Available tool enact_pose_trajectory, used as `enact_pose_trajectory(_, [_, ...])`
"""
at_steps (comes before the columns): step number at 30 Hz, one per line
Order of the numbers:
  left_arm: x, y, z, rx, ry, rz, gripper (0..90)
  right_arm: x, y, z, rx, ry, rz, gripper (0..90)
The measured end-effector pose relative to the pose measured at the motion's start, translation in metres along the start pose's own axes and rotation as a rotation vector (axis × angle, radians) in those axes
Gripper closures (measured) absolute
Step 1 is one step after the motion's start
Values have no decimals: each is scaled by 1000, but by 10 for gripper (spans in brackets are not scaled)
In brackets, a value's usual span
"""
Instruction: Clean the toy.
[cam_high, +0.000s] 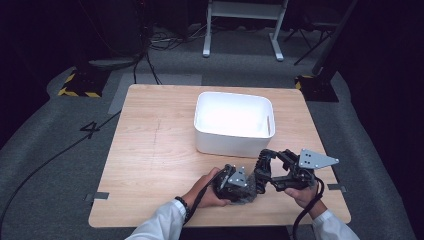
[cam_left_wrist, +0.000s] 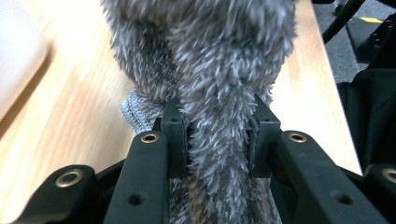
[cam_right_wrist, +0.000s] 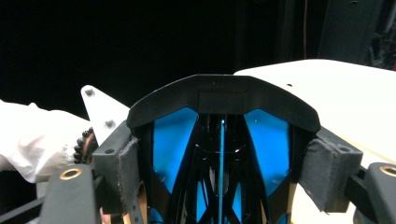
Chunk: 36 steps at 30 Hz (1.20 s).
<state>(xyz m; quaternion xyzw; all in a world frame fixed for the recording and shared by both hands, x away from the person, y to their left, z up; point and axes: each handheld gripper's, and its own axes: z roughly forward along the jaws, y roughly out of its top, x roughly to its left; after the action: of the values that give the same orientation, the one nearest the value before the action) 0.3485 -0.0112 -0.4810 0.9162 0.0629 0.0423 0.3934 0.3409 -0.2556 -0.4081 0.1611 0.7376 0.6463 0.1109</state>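
A: Left gripper (cam_left_wrist: 218, 135) — clamped on grey fuzzy fabric (cam_left_wrist: 219, 70), pile squeezed between both pads, rest bunched just beyond the jaws on the table (cam_left_wrist: 84, 116)
B: Right gripper (cam_right_wrist: 224, 163)?
A: Spread wide around a black-and-blue device (cam_right_wrist: 223, 140) — pads against its two sides, gripping it
B: White bin (cam_high: 233, 122)?
A: Just past the right jaws, apart from both
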Motion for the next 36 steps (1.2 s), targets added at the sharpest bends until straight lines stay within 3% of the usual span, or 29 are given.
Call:
enact_pose_trajectory(6, [8,-19,-28,35,65,-30,668,-6,-3,-10,6,-23,13,254])
enact_pose_trajectory(9, [13,-28,-38,59,69,-60,638,-10,-6,-14,26,-37,16,254])
enact_pose_trajectory(14, [17,-36,-38,103,65,-130,340,-16,-14,-15,67,-57,17,254])
enact_pose_trajectory(18, [16,-37,-40,70,97,-159,180,-18,-18,-14,96,-66,7,254])
enact_pose_trajectory(27, [10,-29,-60,-40,141,-160,169,-21,-20,-17,110,-69,15,254])
enact_pose_trajectory(36, [6,-48,-87,-43,199,-174,162,-24,-23,-26,122,-83,17,254])
